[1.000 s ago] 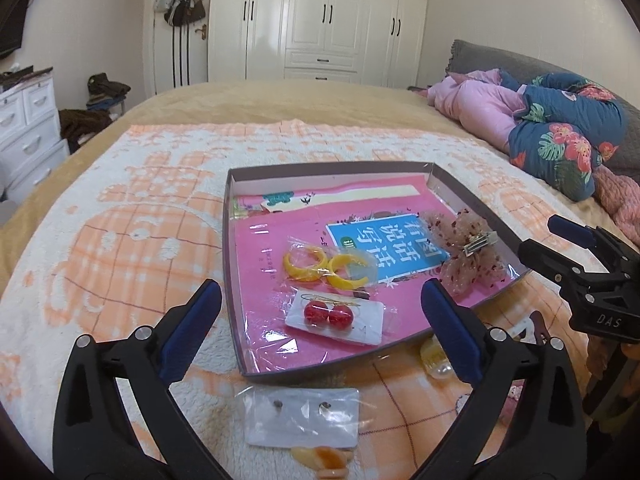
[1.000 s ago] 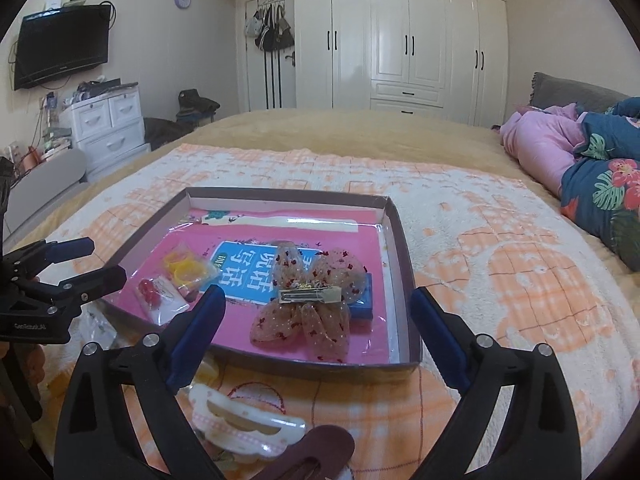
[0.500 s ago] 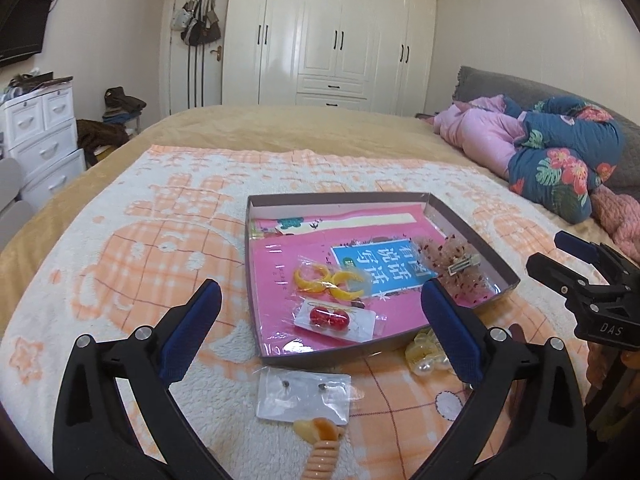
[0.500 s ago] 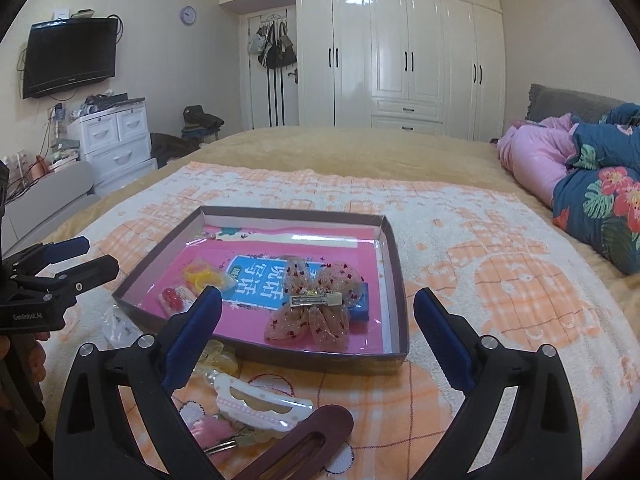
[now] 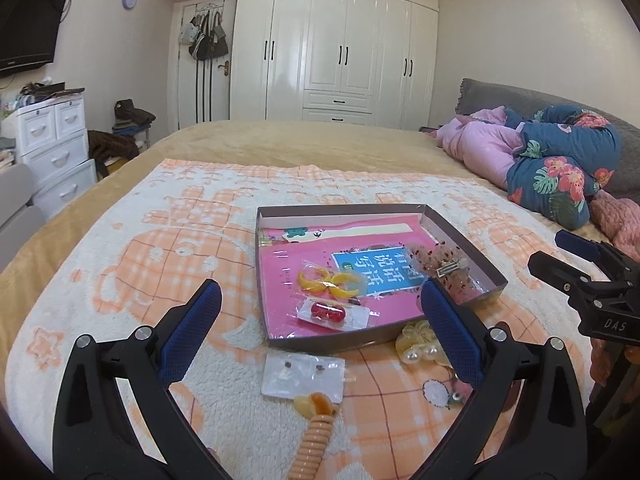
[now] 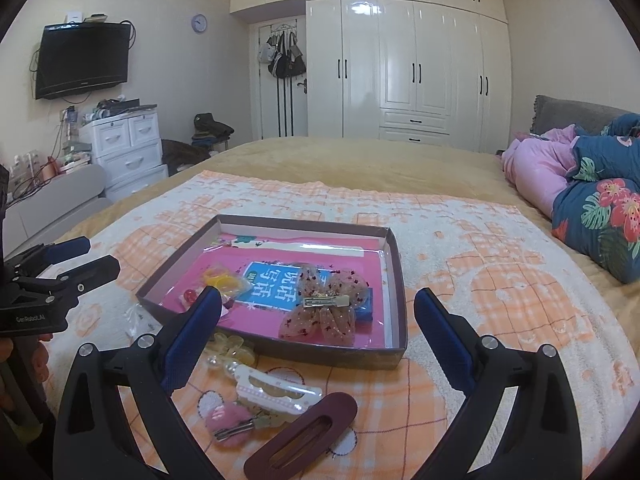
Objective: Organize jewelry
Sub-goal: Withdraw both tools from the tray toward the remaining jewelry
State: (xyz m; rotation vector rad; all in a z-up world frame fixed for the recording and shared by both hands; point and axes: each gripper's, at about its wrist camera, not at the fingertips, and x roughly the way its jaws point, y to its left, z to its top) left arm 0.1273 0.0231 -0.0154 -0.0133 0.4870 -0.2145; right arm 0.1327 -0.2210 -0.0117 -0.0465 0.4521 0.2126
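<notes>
You are working over a bed (image 5: 280, 140) spread with an orange-and-white checked blanket (image 5: 160, 248), and a shallow grey box (image 5: 464, 236) lined in pink sits near the blanket's middle. Inside the box, toward its right side, lies a sheer pink bow hair clip (image 6: 328, 300) resting partly on a blue printed card (image 6: 276, 284). Toward the box's left side you have a packet of yellow hoop earrings (image 5: 330, 280) and, just nearer the front wall, a packet of red ball earrings (image 5: 329, 313).

Your left gripper (image 5: 318, 334) hangs released, jaws spread wide and holding nothing, over the blanket's near edge. Your right gripper (image 6: 318, 334) is likewise spread and empty.

Outside the box, just in front of its front wall, lies a clear card of stud earrings (image 5: 303, 376), with an orange spiral hair tie (image 5: 314, 436) touching its near edge. Near the box's front right corner sit a yellow pearl clip (image 5: 416, 344), a white hair clip (image 6: 278, 392), a dark maroon oval barrette (image 6: 304, 440) and a pink fuzzy clip (image 6: 230, 420).
</notes>
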